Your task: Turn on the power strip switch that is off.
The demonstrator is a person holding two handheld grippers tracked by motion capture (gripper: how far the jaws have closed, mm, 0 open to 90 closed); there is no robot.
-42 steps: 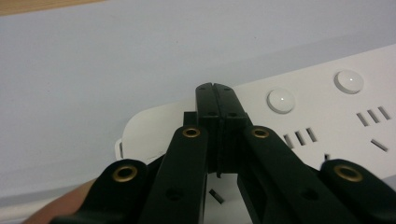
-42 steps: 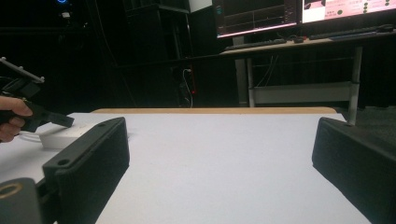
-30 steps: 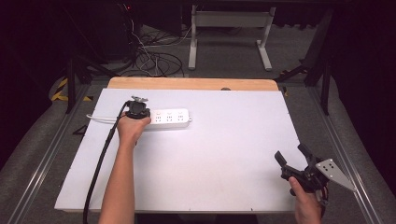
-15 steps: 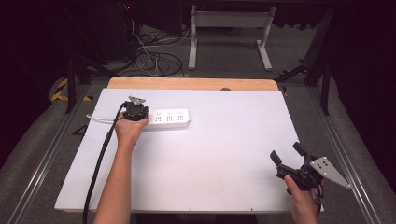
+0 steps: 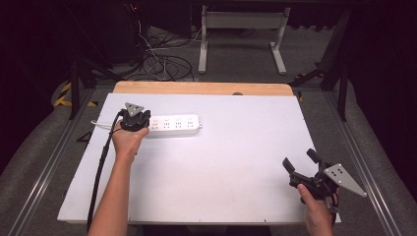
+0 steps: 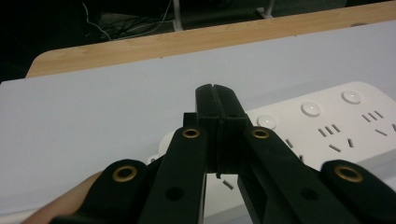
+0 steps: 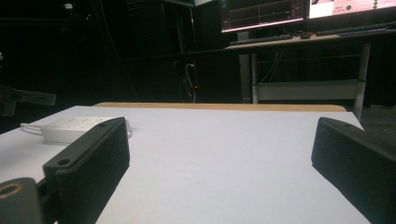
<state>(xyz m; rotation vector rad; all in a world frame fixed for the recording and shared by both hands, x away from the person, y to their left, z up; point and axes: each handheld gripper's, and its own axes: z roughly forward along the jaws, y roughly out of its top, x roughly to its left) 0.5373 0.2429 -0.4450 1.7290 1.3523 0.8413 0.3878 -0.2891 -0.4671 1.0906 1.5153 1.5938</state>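
Observation:
A white power strip [image 5: 174,125] lies on the white table top [image 5: 236,147] at the back left, with a white cord leaving its left end. My left gripper [image 5: 135,119] rests at the strip's left end. In the left gripper view its jaws are pressed together, shut [image 6: 215,112], with nothing between them, just over the power strip [image 6: 327,128] and its round buttons. My right gripper [image 5: 300,161] is held near the table's front right corner, open. In the right gripper view its black fingers [image 7: 88,158] stand wide apart around bare table, with the power strip [image 7: 70,126] far off at the left.
A wooden strip [image 5: 201,88] edges the table's far side. Behind the table are tangled cables [image 5: 157,59] and a metal stand [image 5: 241,34] on the floor. Monitors [image 7: 303,9] sit on a desk beyond. Metal rails [image 5: 44,162] run along both sides of the table.
My right gripper has drifted slightly left and the hand has sunk toward the table's front edge, still open. The left gripper has stayed on the power strip.

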